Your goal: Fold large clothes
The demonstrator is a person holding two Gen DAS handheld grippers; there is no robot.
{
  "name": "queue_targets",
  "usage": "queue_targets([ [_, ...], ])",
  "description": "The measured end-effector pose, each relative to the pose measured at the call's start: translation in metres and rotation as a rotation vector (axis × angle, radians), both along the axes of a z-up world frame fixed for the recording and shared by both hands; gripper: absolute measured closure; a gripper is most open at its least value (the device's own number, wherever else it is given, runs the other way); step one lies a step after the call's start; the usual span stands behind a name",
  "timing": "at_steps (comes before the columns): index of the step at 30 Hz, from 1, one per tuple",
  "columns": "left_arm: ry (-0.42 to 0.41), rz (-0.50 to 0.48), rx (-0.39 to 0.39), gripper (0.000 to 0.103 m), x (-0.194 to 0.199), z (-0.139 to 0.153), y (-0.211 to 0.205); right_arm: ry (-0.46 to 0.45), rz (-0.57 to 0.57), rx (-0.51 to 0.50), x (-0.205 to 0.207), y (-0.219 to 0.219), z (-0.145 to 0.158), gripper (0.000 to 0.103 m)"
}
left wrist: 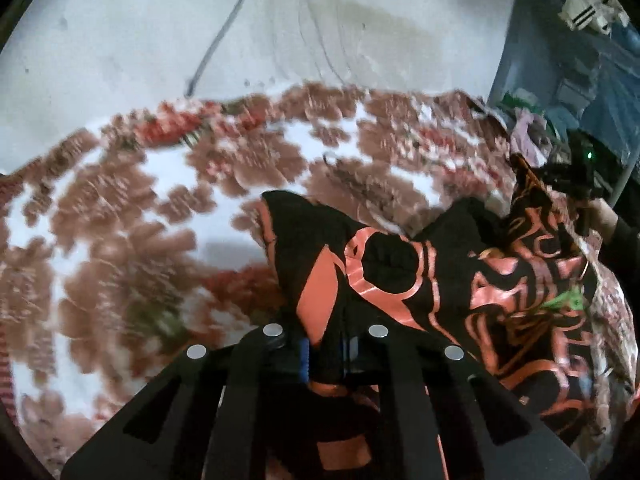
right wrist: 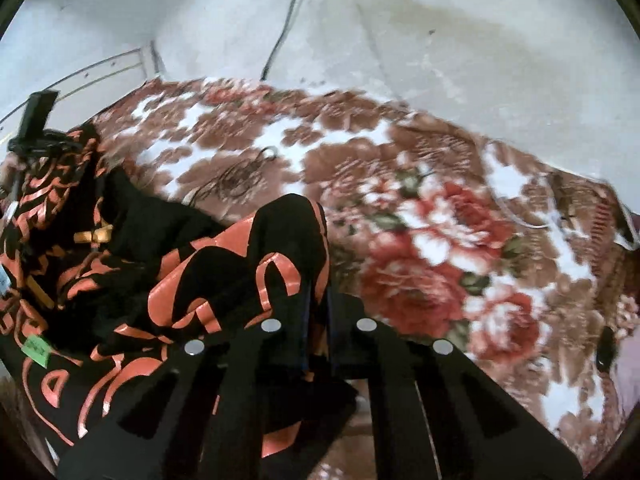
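A: Left wrist view, starting at the fingers. What do I have?

B: My left gripper [left wrist: 326,354], at the bottom centre of the frame, has its fingers together, clamped on a fold of the garment [left wrist: 400,280]. The cloth is black with orange-pink patterning. It rises from the pinch as a peak toward the frame's middle and drapes off to the right.

A: And beyond the fold?

B: At the right edge, the garment climbs to the right gripper [left wrist: 532,172], seen small and dark, with a hand [left wrist: 608,218] behind it. A green tag [left wrist: 572,300] shows on the cloth at the lower right. Under everything lies a floral blanket [left wrist: 120,220], brown and red on white, blurred. A pale wall [left wrist: 160,40] fills the top, with a cable [left wrist: 218,36] running down it.

A: Right wrist view, same order.

B: My right gripper [right wrist: 318,344], bottom centre, likewise has its fingers together, pinching a fold of the garment [right wrist: 240,272]. The cloth peaks just above the pinch and spreads to the left and lower left.

A: Outward from there?

B: At the upper left, the garment runs up to the left gripper [right wrist: 48,142], a dark shape at the frame's edge. A green tag [right wrist: 36,350] sits at the lower left. The blanket [right wrist: 440,260] covers the middle and right; the wall [right wrist: 440,40] and cable [right wrist: 282,28] lie across the top.
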State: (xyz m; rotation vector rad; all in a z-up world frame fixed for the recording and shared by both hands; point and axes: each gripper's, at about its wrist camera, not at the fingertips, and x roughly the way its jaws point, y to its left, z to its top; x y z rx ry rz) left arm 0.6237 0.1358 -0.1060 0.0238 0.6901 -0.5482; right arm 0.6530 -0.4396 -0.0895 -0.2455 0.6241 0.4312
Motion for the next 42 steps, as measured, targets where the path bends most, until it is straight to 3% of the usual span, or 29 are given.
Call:
queue_targets([
  [3,-0.05,0.043,-0.112,0.094,-0.012,0.027,0.034,-0.011,-0.072,0.054,-0.002,-0.024,0.017,0.096],
  [5,-0.029,0.117,-0.137,0.094,-0.006,0.022,0.055,0.027,-0.127,0.057,0.008,-0.037,0.012,0.096],
  [7,0.027,0.177,-0.117,0.094,0.007,0.0,0.065,0.088,-0.186,0.018,0.027,-0.041,-0.014,0.096],
  [8,0.058,0.184,-0.093,0.094,0.012,-0.016,0.064,0.1,-0.232,-0.015,0.034,-0.043,-0.029,0.102],
  [12,0.154,0.201,-0.039,0.092,0.03,-0.075,0.056,0.166,-0.259,0.012,0.047,-0.054,-0.077,0.102],
  [14,0.178,0.216,-0.032,0.078,0.034,-0.095,0.057,0.193,-0.261,-0.01,0.047,-0.051,-0.095,0.102],
  [18,0.166,0.289,-0.017,0.03,0.029,-0.096,0.071,0.162,-0.245,-0.001,0.032,-0.038,-0.084,0.099],
  [19,0.155,0.3,0.006,0.023,0.028,-0.091,0.074,0.137,-0.239,-0.014,0.026,-0.03,-0.075,0.087],
  [20,0.147,0.301,0.021,0.022,0.025,-0.087,0.076,0.115,-0.225,-0.024,0.021,-0.022,-0.066,0.064],
  [22,0.119,0.319,0.059,0.021,0.015,-0.072,0.079,0.049,-0.211,-0.028,0.007,0.001,-0.042,0.036],
  [24,0.099,0.344,0.082,0.017,0.005,-0.059,0.079,0.028,-0.2,-0.017,-0.001,0.024,-0.027,0.03],
  [26,0.065,0.379,0.128,0.015,-0.009,-0.046,0.071,0.001,-0.22,-0.034,-0.011,0.055,-0.021,0.013],
  [30,0.005,0.405,0.162,0.005,-0.044,-0.031,0.036,-0.015,-0.186,-0.06,-0.033,0.118,-0.028,0.008],
  [33,0.022,0.373,0.071,0.005,-0.067,-0.031,-0.004,-0.048,-0.156,-0.094,-0.049,0.161,-0.038,0.005],
  [35,0.032,0.352,0.07,0.005,-0.073,-0.039,-0.029,-0.066,-0.162,-0.183,-0.056,0.183,-0.053,0.005],
  [38,0.062,0.302,0.159,0.005,-0.073,-0.06,-0.068,-0.04,-0.176,-0.264,-0.055,0.186,-0.075,0.005],
  [42,0.1,0.295,0.206,0.004,-0.071,-0.085,-0.073,0.017,-0.214,-0.245,-0.056,0.156,-0.095,0.005],
])
